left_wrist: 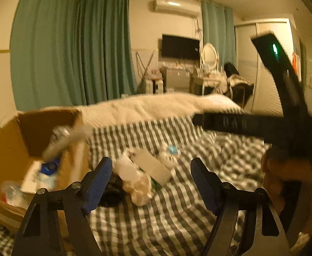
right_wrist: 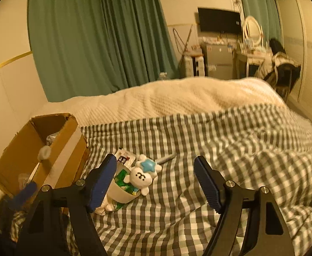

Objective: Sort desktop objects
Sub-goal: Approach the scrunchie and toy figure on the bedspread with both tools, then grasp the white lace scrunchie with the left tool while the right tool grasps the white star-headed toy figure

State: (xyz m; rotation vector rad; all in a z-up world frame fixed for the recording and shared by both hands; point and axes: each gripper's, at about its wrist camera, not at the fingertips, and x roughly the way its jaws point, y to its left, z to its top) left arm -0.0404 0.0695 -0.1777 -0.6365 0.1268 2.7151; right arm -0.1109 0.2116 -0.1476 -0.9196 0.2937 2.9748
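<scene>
- Two claws are mine, and both stand released: my left gripper (left_wrist: 151,176) and my right gripper (right_wrist: 156,176) each have blue pads spread wide, with nothing pinched between them.
- Just past my left gripper lies a small heap on the checked bedsheet (left_wrist: 177,219): a pale stuffed toy (left_wrist: 138,188), a dark soft thing (left_wrist: 113,189) beside it, and a flat card (left_wrist: 152,166) further off; all are blurred in this view.
- From my right wrist the heap sits by my left-hand finger (right_wrist: 103,182): a white cup (right_wrist: 121,192) holding green packets, a white bear figure (right_wrist: 140,178) with a blue star (right_wrist: 147,165) leaning on it, and a printed packet (right_wrist: 125,159) behind.
- A grey pen (right_wrist: 166,159) lies on the sheet just beyond the star.
- To the left stands an open cardboard box (right_wrist: 70,147), already holding several things I cannot make out.
- My right tool shows in the left view as a black frame (left_wrist: 283,115) over my hand (left_wrist: 283,177).
- Beyond lie a cream blanket (right_wrist: 177,100) and green curtains (right_wrist: 96,38).
</scene>
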